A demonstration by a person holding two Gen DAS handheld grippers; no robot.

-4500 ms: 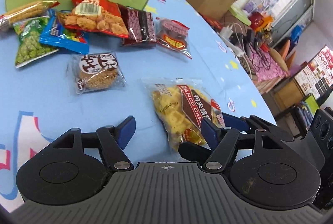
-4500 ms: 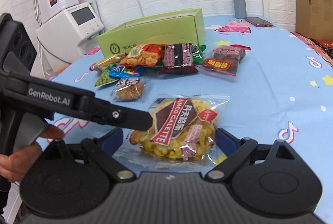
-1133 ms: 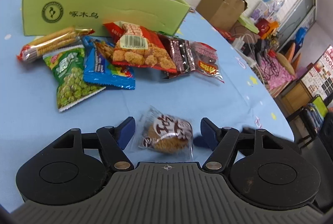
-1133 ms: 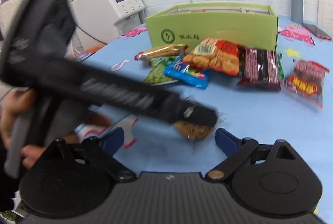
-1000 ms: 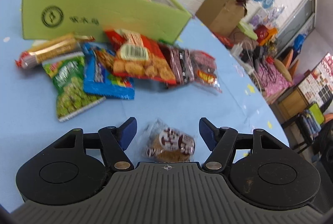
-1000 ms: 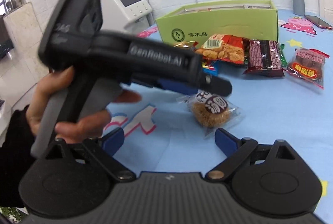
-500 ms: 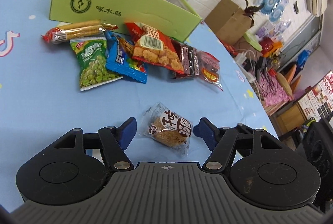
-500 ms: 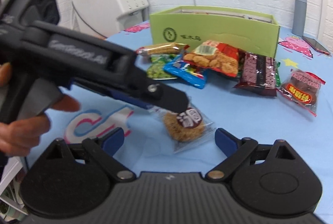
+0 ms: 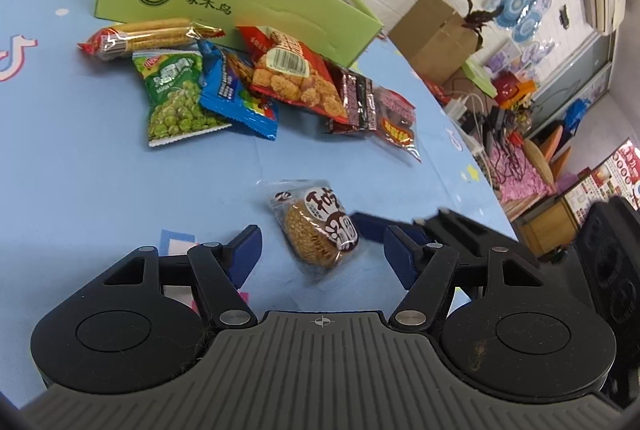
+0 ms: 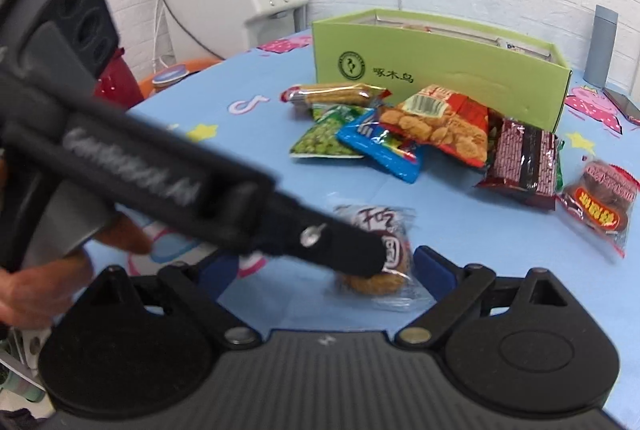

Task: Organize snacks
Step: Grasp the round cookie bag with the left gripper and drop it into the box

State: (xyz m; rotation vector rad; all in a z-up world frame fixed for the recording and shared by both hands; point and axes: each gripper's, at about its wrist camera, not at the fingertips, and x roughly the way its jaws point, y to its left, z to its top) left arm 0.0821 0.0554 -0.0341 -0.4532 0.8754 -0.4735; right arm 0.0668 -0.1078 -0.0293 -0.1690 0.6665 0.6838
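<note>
Cake pack (image 9: 316,230): light, crinkly, crumbly inside; best pinched across its middle. Left gripper (image 9: 322,248) open astride, untouched; right gripper (image 10: 316,272) wide, empty.

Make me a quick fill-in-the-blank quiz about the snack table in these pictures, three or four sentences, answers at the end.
1. The big box behind the snack pile is ____ in colour.
2. The round cake packet lies between the open fingers of the left gripper, apart from the pile, on a ____ tablecloth.
3. The packet of peas is ____ in colour.
4. The long biscuit roll lies right in front of the ____.

Missing words: green; blue; green; box
</note>
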